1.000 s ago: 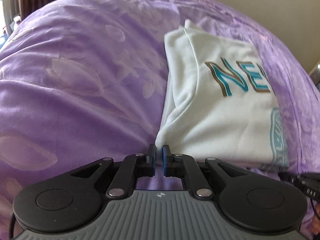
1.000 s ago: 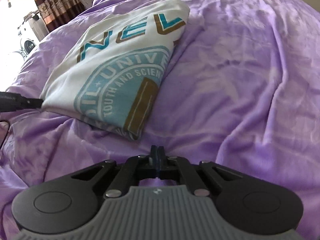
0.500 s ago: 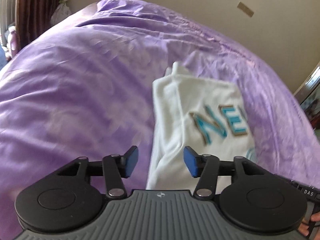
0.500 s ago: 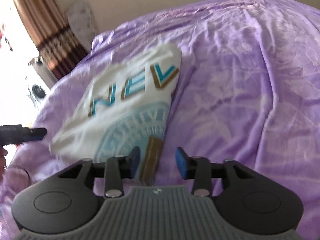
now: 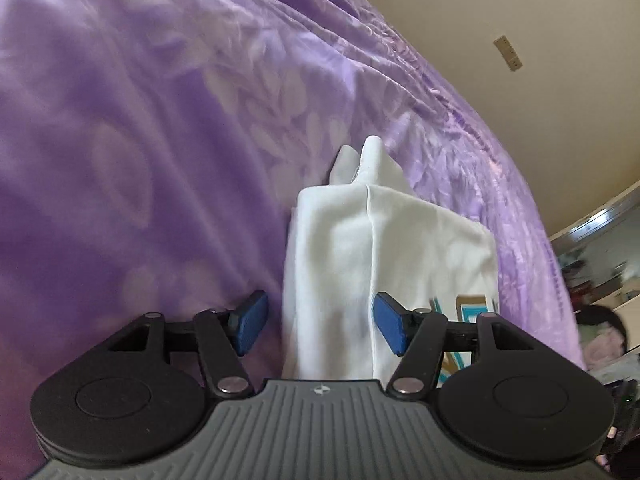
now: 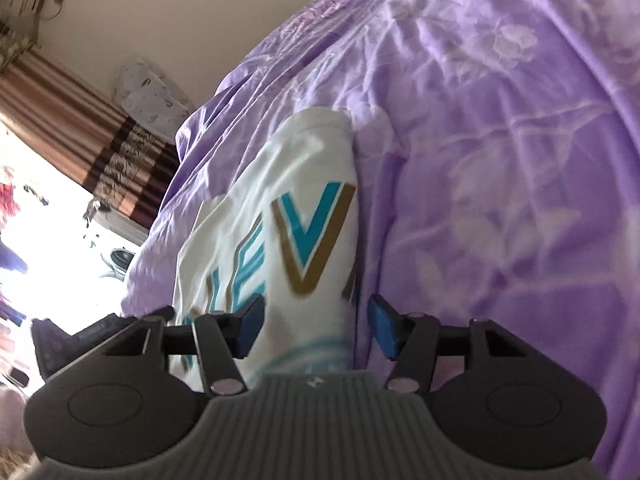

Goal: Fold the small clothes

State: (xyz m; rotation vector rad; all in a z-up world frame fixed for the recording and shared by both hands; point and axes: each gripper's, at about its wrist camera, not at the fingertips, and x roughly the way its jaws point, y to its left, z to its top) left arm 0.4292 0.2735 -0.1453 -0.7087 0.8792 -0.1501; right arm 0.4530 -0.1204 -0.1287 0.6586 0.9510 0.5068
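1. The white shirt (image 5: 384,264) lies on the purple bed cover (image 5: 140,140), already folded into a narrow packet; probably one crosswise fold is left.
2. The left gripper (image 5: 320,322) and right gripper (image 6: 316,326) are both opening, fingers wide, straddling the shirt's side edges without pressing.
3. Print reads "EV" clearly; the rest is blurred.

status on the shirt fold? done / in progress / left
Done: white T-shirt already lies folded into a narrow strip on the purple bedspread.
In hand: nothing gripped. Left tool and right tool are opening, each straddling a long edge of the strip, pads not pressing.
Left: probably grip those edges and fold once more.
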